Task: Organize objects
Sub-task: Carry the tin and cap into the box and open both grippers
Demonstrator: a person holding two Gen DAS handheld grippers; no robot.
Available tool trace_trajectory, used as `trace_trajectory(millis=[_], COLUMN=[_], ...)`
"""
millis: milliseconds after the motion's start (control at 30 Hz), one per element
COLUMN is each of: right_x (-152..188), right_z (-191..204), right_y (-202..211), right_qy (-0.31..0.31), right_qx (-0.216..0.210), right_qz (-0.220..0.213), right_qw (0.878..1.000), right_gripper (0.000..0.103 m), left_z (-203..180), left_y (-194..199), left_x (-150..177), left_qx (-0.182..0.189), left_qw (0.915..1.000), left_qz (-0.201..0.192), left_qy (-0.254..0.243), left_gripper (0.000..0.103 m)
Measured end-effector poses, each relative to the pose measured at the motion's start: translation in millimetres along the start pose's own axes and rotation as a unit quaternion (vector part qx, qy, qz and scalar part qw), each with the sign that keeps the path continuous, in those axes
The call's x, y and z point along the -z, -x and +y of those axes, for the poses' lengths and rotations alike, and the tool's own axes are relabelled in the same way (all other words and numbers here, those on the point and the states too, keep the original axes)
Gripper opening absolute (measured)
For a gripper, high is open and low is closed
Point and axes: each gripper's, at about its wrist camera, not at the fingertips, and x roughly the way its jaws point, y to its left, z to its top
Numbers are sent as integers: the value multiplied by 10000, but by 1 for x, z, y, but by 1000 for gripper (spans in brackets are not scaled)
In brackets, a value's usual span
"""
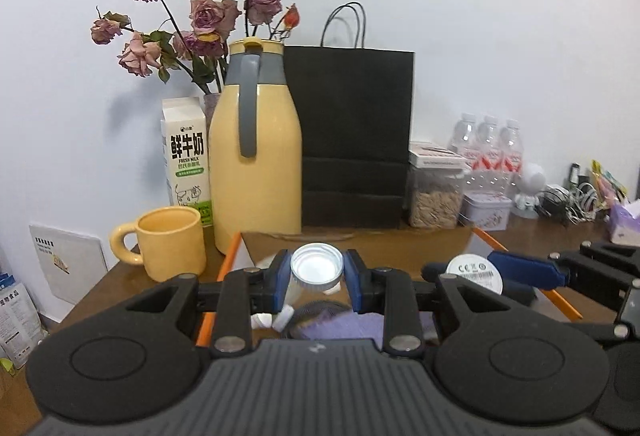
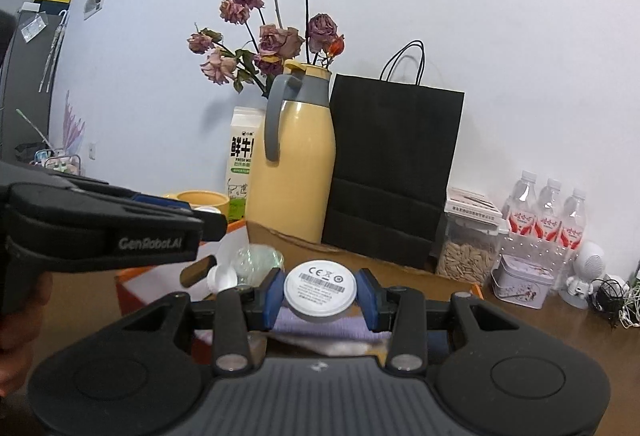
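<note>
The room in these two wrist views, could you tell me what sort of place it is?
Probably a home, at a cluttered wooden table against a wall: a milk carton, a yellow thermos jug and dried roses suggest it.

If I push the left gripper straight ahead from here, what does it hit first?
Probably the brown cardboard flap at the box's far edge, just beyond the held jar in the left gripper; behind it stands the black paper bag. Depth is uncertain.

The milk carton (image 1: 187, 160) reads "FRESH MILK", the left hand-held gripper (image 2: 192, 232) "GenRobot.AI", the white disc (image 2: 319, 286) "CE".
</note>
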Motion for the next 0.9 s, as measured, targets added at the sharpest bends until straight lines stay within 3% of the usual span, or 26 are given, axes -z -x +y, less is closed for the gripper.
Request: trace_trajectory(millis=[233,567,633,667,700,733,767,900], right_x=[-5,16,18,19,19,20,20,20], right_z=[-5,-20,-21,-21,-22,-22,-23,-24], right_y=[-41,-70,-72,-72,-70,-69,-67,-59], right_qy=[-73,-366,-389,-391,-401,-421,-443,-468], right_qx=[52,-19,-25,-8,12,31,52,75], right_qz=[165,398,445,454,452,440,421,403], right_qw=[9998,9985,9983,9982,9982,9981,9981,9981], right_gripper=[38,38,44,59,79,90,102,103], left_z=[9,20,20,21,21,22,22,26], left_y=[-39,-70,-70,-69,-67,-65,-63,-60], left_x=[0,11,12,13,14,14,14,14], left_qx=[-60,-90,-137,-165,-182,-203,-243,-381], left_qw=[9998,9987,9988,9989,9992,9994,9994,9987], left_qz=[194,484,456,408,331,258,216,255], left_qy=[47,119,131,129,124,122,124,211], left_gripper=[30,32,54,75,92,99,103,103])
